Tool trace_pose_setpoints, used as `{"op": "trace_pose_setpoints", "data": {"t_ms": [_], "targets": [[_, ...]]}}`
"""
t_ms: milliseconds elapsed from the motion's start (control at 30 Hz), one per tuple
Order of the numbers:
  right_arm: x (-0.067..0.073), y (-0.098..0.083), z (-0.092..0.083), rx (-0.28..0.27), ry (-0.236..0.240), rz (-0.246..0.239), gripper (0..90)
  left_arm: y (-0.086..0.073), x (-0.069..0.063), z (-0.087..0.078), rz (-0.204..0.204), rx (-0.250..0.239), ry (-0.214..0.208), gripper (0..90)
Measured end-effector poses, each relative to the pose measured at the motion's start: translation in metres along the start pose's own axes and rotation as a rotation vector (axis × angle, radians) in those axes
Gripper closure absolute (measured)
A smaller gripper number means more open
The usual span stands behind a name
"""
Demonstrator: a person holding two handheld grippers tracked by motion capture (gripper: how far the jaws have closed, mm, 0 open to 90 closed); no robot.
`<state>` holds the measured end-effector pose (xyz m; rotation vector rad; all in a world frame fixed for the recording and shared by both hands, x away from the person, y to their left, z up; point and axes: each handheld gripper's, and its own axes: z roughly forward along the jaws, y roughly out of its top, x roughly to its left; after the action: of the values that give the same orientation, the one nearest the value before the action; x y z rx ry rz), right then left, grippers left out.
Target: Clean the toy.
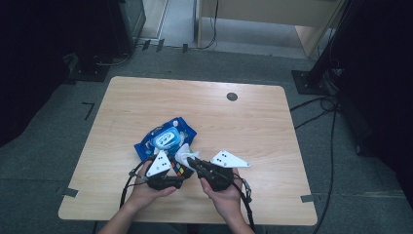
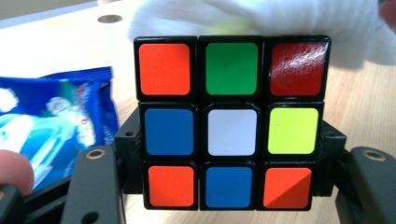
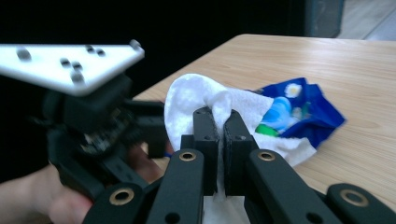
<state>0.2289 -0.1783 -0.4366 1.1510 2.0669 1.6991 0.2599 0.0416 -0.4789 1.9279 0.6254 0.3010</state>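
- left gripper [image 1: 176,171] clamps cube [image 2: 231,122] above table [image 1: 253,126]
- right gripper [image 3: 223,140] pinches white wipe [image 3: 196,100], touching cube top
- blue wipes pack [image 1: 165,137] on table just behind, lid open

Cube [image 2: 231,122] between the left tongs [image 2: 224,186]: glossy plastic, smooth stickers, black frame. Wipe [image 3: 196,100] pinched in the right tongs [image 3: 220,140]: soft white fibrous cloth, matt. Wipe pack [image 1: 165,138] beyond the tongs: shiny blue film. Bench [image 1: 272,122] beneath: pale wood-grain, satin. Tongs: matt black plastic.
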Motion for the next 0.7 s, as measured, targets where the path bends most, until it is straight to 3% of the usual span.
{"op": "trace_pose_setpoints", "data": {"t_ms": [133,333,400,500,600,700], "targets": [[-0.013,-0.004,0.0,0.009,-0.061,0.043,87.3,0.001,-0.002,0.0,0.009,-0.002,0.002,34.0],[-0.024,-0.01,0.004,0.016,-0.109,0.076,86.9,0.002,-0.019,0.008,0.076,0.027,-0.029,34.0],[-0.022,-0.01,0.004,0.006,-0.094,0.081,87.0,0.001,-0.022,0.01,0.079,0.033,-0.037,34.0],[-0.011,-0.006,0.003,-0.012,-0.037,0.048,87.0,0.002,-0.021,0.011,0.071,0.031,-0.031,34.0],[0.002,-0.002,0.0,-0.03,0.014,0.003,87.1,0.002,-0.011,0.005,0.025,0.012,-0.022,34.0],[0.005,0.0,-0.002,-0.035,0.031,-0.015,87.0,0.003,-0.002,-0.001,0.003,0.001,0.003,34.0]]}}
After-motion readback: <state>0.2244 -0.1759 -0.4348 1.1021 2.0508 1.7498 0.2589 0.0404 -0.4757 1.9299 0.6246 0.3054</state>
